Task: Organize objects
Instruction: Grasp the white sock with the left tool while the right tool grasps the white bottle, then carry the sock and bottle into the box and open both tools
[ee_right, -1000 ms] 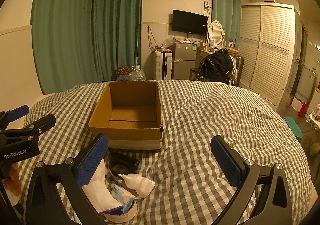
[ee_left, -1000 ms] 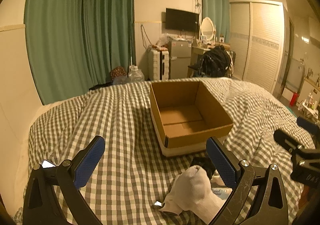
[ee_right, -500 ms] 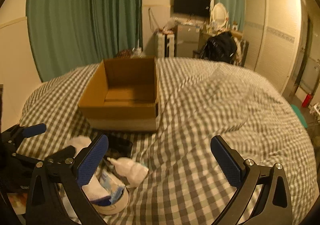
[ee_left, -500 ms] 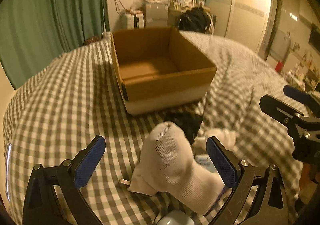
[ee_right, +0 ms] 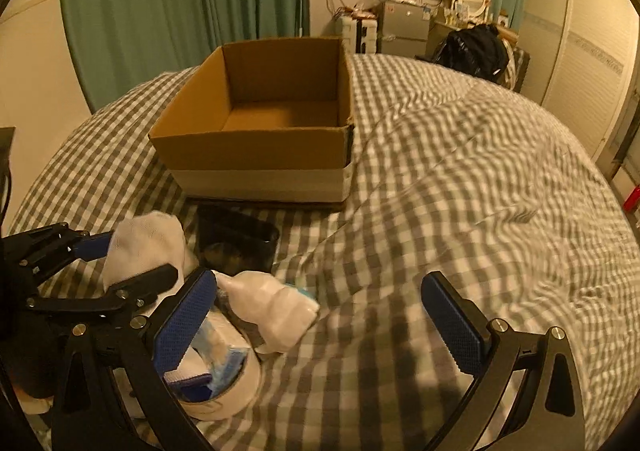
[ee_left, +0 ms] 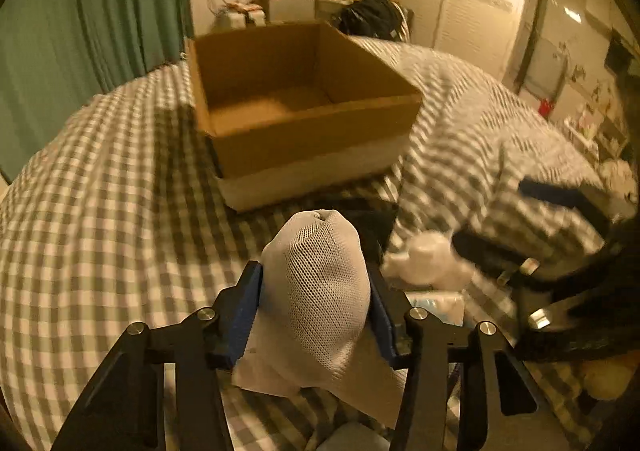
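Left gripper [ee_left: 316,307]: both blue pads pressed against the sides of a white sock [ee_left: 320,287], jaws drawn in to the sock's width. The sock was a knit one with an open mesh weave, bunched into a rounded lump, its puckered end pointing away from the tongs toward the box; its flatter lower part trailed down between the black arms onto the bedspread. From the right wrist view the same sock [ee_right: 144,247] showed as a pale bundle sitting between the left gripper's [ee_right: 120,263] fingers, low over the bed.

Right gripper [ee_right: 316,315]: jaws spread wide, nothing between the pads, poised over the checked bedspread [ee_right: 460,179].

Beside the sock: a white squeeze bottle [ee_right: 272,303] lying on its side, nozzle toward the left tongs; a white round tub [ee_right: 224,383] holding blue-and-white packets, partly behind the right gripper's left finger; a black shallow tray [ee_right: 236,239] lying flat just in front of the box.

Beyond: an open cardboard box [ee_right: 260,155], brown with a pale lower band, standing on the bed with no contents visible inside. Green curtains [ee_right: 180,3] hung behind.
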A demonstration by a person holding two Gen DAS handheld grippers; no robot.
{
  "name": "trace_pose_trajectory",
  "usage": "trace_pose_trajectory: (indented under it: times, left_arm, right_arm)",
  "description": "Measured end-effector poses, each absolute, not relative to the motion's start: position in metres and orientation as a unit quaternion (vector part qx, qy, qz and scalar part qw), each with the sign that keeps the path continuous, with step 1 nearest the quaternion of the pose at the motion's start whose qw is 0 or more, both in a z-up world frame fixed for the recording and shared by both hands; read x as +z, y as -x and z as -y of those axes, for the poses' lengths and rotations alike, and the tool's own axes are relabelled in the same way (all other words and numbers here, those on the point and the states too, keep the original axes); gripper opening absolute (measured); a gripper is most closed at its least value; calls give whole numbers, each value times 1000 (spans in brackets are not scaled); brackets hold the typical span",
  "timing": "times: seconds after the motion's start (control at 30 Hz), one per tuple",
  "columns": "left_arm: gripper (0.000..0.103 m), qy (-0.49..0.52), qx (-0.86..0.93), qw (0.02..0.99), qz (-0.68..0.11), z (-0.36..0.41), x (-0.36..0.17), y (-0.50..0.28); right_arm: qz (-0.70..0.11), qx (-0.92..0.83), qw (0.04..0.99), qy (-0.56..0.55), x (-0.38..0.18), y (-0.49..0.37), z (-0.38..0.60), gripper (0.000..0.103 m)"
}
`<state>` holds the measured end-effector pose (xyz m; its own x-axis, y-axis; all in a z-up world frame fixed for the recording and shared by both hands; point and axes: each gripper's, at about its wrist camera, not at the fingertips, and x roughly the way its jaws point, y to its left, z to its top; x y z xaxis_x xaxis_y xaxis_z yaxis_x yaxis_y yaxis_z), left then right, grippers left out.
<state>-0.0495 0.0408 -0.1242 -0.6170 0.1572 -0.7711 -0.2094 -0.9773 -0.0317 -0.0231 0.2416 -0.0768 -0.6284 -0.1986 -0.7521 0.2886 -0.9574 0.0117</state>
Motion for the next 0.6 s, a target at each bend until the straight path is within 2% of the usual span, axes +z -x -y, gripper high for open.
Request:
trace_pose_trajectory:
  times: [0.1, 0.2, 0.4, 0.47, 0.6]
  left_arm:
    - [51, 403, 912, 77, -18, -22, -106, 50]
    - [51, 391, 919, 54, -14, -8, -99, 49]
    - [51, 398, 916, 43, -7, 5, -102, 54]
    - [51, 398, 916, 44, -9, 1, -103, 56]
    - [51, 397, 916, 50, -9, 1, -102, 51]
  right_arm:
    - [-56, -894, 146, -420, -83, 30, -235, 102]
    - [-57, -883, 159, -438, -93, 37, -227, 96]
    - [-71, -858, 171, -479, -117, 53, -209, 79]
    - [-81, -853, 173, -486, -123, 53, -205, 67]
    - [-87, -852, 171, -487, -126, 52, -205, 62]
